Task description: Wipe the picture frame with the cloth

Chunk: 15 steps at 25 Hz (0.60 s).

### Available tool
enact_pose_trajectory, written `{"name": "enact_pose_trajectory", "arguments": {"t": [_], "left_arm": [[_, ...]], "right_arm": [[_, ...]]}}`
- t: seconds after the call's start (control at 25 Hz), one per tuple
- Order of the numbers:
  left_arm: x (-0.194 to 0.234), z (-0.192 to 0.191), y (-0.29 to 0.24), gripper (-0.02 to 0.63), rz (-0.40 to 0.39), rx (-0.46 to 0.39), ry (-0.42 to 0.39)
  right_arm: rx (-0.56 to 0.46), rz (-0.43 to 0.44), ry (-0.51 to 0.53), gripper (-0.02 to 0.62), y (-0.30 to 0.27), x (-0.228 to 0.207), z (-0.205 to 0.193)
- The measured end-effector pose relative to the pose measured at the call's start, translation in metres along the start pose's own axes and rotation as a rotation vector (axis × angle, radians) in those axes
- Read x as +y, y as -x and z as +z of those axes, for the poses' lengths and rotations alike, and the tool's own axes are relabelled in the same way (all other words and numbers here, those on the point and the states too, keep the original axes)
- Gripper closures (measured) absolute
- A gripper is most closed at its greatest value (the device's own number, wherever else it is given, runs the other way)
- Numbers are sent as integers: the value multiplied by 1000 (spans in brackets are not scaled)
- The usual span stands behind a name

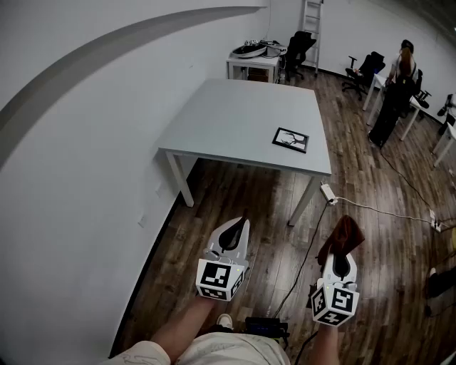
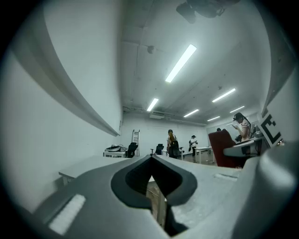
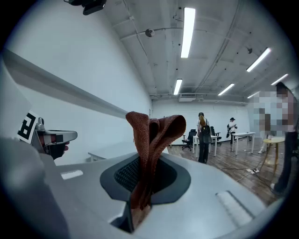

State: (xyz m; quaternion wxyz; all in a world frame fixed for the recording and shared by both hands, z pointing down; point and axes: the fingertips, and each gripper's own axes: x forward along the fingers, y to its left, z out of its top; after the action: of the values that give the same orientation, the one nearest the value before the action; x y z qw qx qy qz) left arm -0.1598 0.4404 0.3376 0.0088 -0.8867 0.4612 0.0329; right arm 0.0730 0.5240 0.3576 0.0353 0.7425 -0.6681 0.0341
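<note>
Head view: frame point(image 1: 291, 140) is seen well ahead on the worktop point(image 1: 235, 114), nearer the right tongs point(image 1: 341, 247) clamped on cloth point(image 1: 345, 231); left tongs point(image 1: 244, 222) are closed, empty.

grey table point(image 1: 242, 117) | power strip point(image 1: 328, 192) on wood floor point(image 1: 370, 235) | ladder point(image 1: 311, 21) by far wall | person point(image 1: 397, 82) standing

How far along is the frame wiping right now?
Done: the cloth is picked up, pinched in the right gripper. In hand: only carrying it; both grippers hang over the wooden floor, short of the table. The left gripper is shut and empty. Left: reaching the picture frame, which lies flat near the table's right edge, and all the wiping itself.
</note>
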Motion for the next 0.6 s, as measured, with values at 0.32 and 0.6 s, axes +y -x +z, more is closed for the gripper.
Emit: {"name": "enact_pose_trajectory", "arguments": {"t": [0.32, 0.6], "left_arm": [[-2, 1, -1, 606, -1, -3, 2], [-9, -2, -7, 606, -7, 2, 0]], "right_arm": [[4, 2, 4, 535, 0, 0, 0], [5, 7, 3, 535, -4, -5, -3]]}}
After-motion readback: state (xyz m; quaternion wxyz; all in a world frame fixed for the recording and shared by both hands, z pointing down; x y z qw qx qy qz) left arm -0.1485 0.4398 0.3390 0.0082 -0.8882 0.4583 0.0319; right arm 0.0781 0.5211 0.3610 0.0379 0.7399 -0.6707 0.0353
